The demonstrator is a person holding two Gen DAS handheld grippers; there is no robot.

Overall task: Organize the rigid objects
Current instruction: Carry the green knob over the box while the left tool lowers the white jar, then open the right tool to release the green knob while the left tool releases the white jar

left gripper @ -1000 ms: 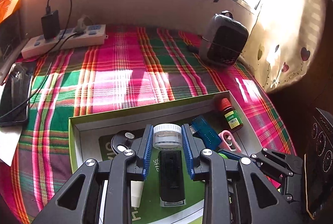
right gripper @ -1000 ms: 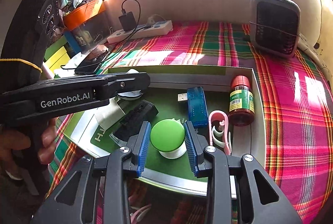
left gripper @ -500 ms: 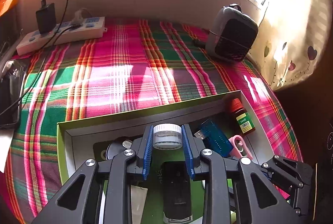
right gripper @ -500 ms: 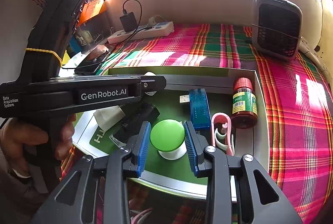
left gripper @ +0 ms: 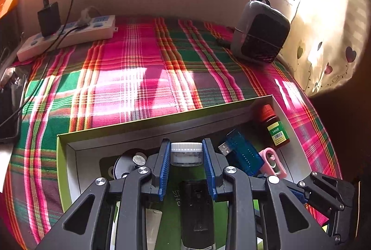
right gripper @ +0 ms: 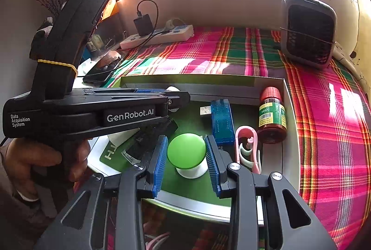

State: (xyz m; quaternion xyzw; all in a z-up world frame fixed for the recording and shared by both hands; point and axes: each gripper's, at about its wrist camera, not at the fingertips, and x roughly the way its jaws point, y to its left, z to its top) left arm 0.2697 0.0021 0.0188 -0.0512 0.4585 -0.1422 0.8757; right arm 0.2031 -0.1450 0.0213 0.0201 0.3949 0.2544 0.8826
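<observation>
Holding: left gripper (left gripper: 186, 158), jaws narrow and clamped on white-capped clear jar (left gripper: 186, 153), carried above rear-left of green-rimmed box (left gripper: 60, 157). Holding: right gripper (right gripper: 187, 154), jaws narrow on green-domed white piece (right gripper: 187, 150), low over the box's near side; resting or lifted, cannot tell.

Handling, judged: lower jar upright into free floor near rear wall; keep squeeze until base sits; release gently, rigid plastic apt to tip or roll.

Contents in the way: black oblong device (left gripper: 197, 208) directly beneath the jar; round dark disc with coin-like piece (left gripper: 129, 163) at left; blue USB adapter (left gripper: 241, 157), pink clip (left gripper: 272, 160), red-capped brown bottle (left gripper: 273, 129) at right.

Surroundings: plaid cloth (left gripper: 139, 78), power strip (left gripper: 67, 35), small grey heater (left gripper: 260, 37); well apart, no obstruction.
</observation>
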